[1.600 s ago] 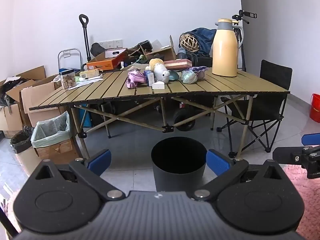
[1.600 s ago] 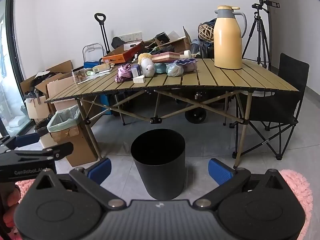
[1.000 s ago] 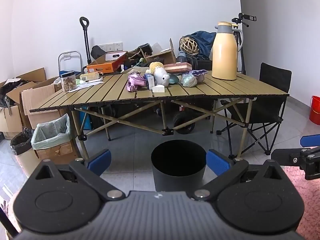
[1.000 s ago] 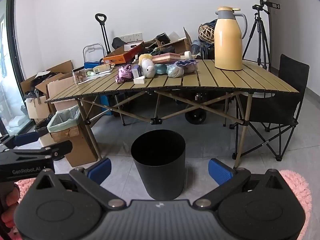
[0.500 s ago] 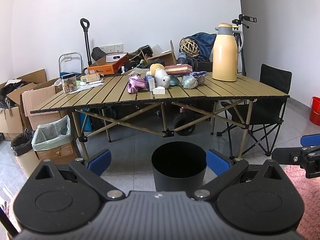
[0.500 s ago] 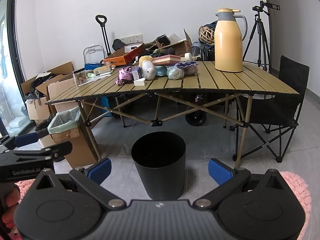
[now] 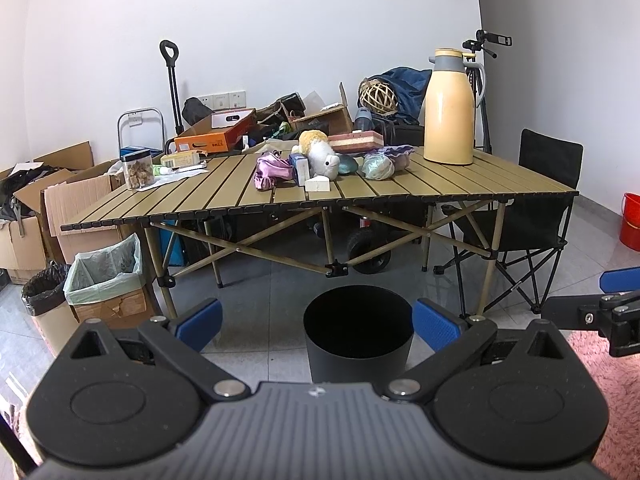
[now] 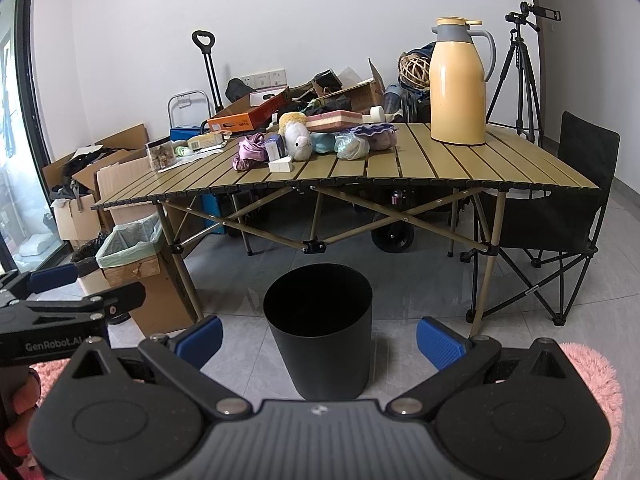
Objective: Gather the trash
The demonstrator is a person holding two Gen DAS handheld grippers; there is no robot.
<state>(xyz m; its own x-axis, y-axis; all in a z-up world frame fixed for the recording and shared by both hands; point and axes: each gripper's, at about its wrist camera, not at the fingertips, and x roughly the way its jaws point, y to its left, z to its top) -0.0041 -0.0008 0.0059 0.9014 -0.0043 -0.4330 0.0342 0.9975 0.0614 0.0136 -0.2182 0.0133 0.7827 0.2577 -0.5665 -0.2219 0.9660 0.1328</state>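
Both tongs spread, gripping nothing
Left tongs (image 7: 316, 322) and right tongs (image 8: 318, 338) hover before the black bin (image 8: 319, 328) on the floor, near the desk's (image 8: 440, 164) front edge.

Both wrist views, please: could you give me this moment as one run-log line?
phase: approach | left claw: open, empty | right claw: open, empty | black bin: on floor before folding table | trash: none held

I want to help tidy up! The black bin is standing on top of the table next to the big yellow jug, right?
Not quite. The black bin stands on the floor in front of the table, as the right wrist view shows. The big yellow jug is on the table.
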